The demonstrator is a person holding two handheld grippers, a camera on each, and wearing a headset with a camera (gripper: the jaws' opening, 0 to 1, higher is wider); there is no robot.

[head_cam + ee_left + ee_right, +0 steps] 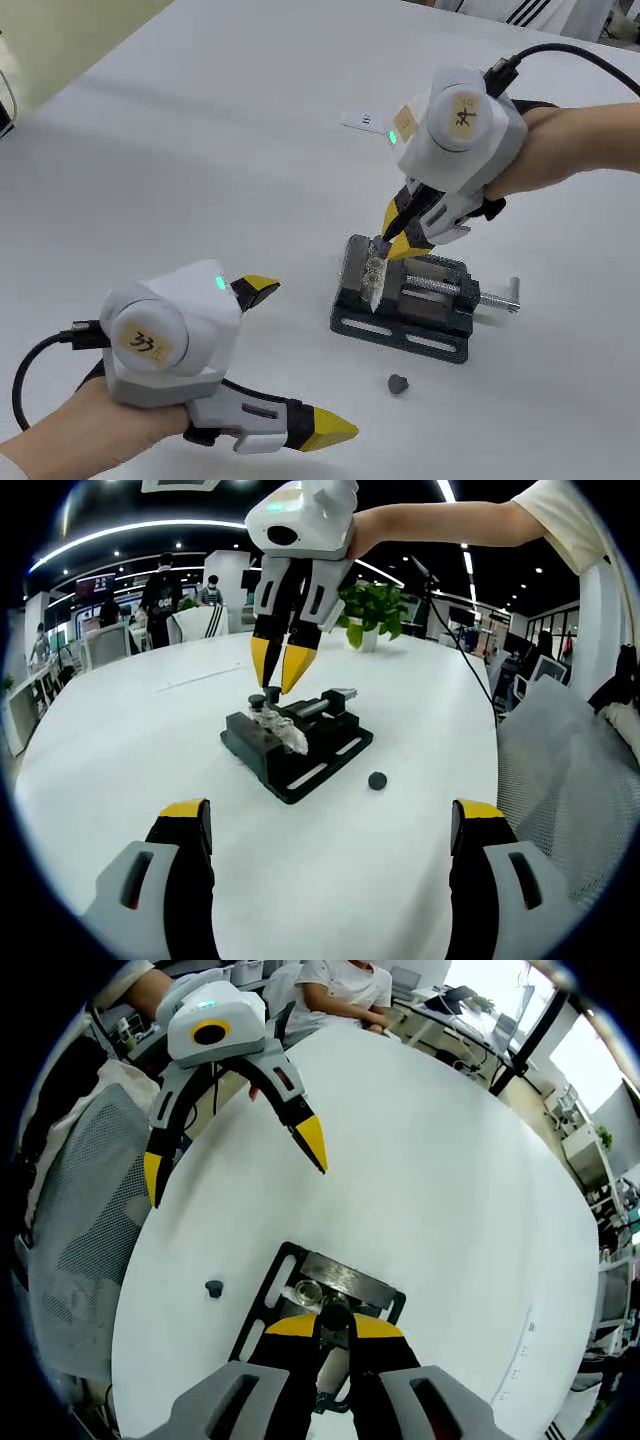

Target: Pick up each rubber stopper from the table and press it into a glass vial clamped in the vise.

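Stopper of dark round rubber point(335, 1314) looks pinched between the yellow-tipped fingers of the right gripper point(277, 683), right above the clear glass vials point(374, 274) clamped in the black metal vise point(400, 330). Reckon it goes in clean?

Only if it comes down square, I'd say. From here I can't tell whether the plug is touching a vial mouth yet. The thing is to line it up dead centre over the opening and push straight down along the vial, slow and even. Any sideways lean and it could wedge crooked, or load the glass rim against the vise.

So keep the fingers clenched on it?

Yes, until it seats, then ease off. Letting go early might tip it.

And the left gripper point(300, 360)?

Fingers spread wide, carrying nothing, hanging over the white tabletop point(200, 150) on the near side of the vise, well apart from it. A second small grey stopper point(398, 383) lies loose on the tabletop just in front of the vise base. That one looks next in line.
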